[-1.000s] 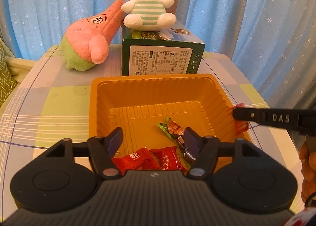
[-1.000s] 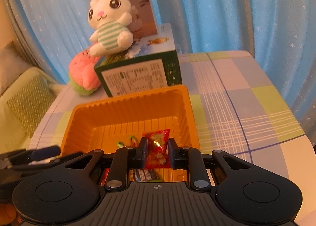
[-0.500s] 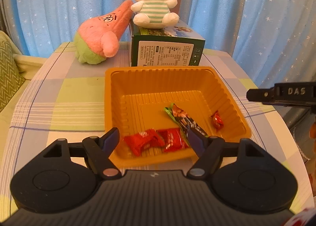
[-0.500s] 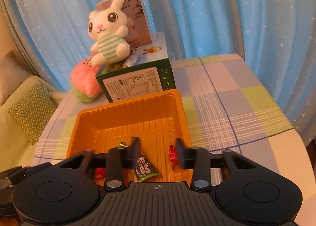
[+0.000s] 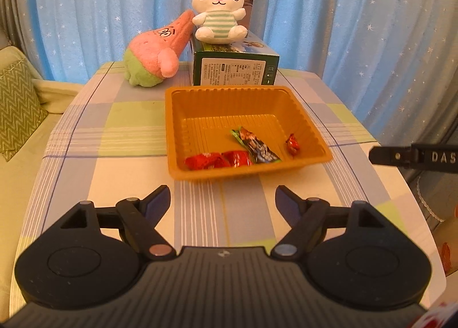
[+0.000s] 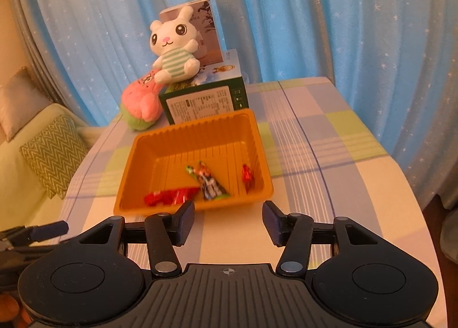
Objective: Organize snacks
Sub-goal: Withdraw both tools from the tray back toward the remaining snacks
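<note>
An orange plastic tray sits mid-table. Inside lie two red packets, a long green-and-dark wrapper and a small red candy by the right wall. My left gripper hovers over bare cloth in front of the tray, jaws opening, nothing between them. My right gripper hangs just short of the tray's near rim, jaws also opening and empty. The right gripper's finger pokes in at the left wrist view's right edge.
Behind the tray stands a green box with a white bunny plush on top and a pink star plush beside it. Checked tablecloth, blue curtain behind, a sofa with a green cushion at left.
Both grippers pulled back from over the tray toward the table's near side. The right gripper let go of the small red candy, which now lies in the tray; both jaws have spread wider.
</note>
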### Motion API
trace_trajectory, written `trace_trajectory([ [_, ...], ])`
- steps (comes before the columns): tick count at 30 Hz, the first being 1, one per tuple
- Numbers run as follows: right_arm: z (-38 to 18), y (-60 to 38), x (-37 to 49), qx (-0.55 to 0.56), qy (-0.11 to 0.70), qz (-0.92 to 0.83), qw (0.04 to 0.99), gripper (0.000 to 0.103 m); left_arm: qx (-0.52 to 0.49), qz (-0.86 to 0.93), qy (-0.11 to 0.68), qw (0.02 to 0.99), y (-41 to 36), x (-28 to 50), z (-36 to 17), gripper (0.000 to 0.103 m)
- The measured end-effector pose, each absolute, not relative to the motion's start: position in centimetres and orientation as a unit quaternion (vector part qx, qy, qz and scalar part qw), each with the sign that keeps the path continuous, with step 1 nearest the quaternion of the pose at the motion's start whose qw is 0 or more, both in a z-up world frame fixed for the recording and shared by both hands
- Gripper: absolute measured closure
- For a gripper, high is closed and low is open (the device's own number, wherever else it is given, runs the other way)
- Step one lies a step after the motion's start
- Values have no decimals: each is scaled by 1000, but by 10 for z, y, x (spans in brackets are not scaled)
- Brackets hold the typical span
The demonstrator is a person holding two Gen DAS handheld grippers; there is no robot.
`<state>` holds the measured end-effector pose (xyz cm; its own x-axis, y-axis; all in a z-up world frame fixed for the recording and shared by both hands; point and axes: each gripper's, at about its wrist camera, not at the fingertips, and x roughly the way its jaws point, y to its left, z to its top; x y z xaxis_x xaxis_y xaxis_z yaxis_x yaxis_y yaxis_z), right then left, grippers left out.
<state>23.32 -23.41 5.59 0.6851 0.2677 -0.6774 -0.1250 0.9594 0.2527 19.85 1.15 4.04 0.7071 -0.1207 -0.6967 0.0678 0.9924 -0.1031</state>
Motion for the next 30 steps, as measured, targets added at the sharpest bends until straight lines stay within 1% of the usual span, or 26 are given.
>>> trace_trajectory([
  [2, 56, -235, 216, 95, 383, 104, 913, 49, -36, -49, 378, 924, 13, 184, 43, 22],
  [10, 59, -247, 149, 117, 377, 84, 915, 48, -55, -38, 375, 924, 22, 128, 45, 22],
  [18, 47, -252, 89, 119, 383, 67, 913, 47, -54, -31, 380, 923, 29, 77, 38, 21],
  [30, 33, -252, 54, 124, 394, 62, 909, 47, -36, -29, 405, 913, 30, 41, 7, 23],
])
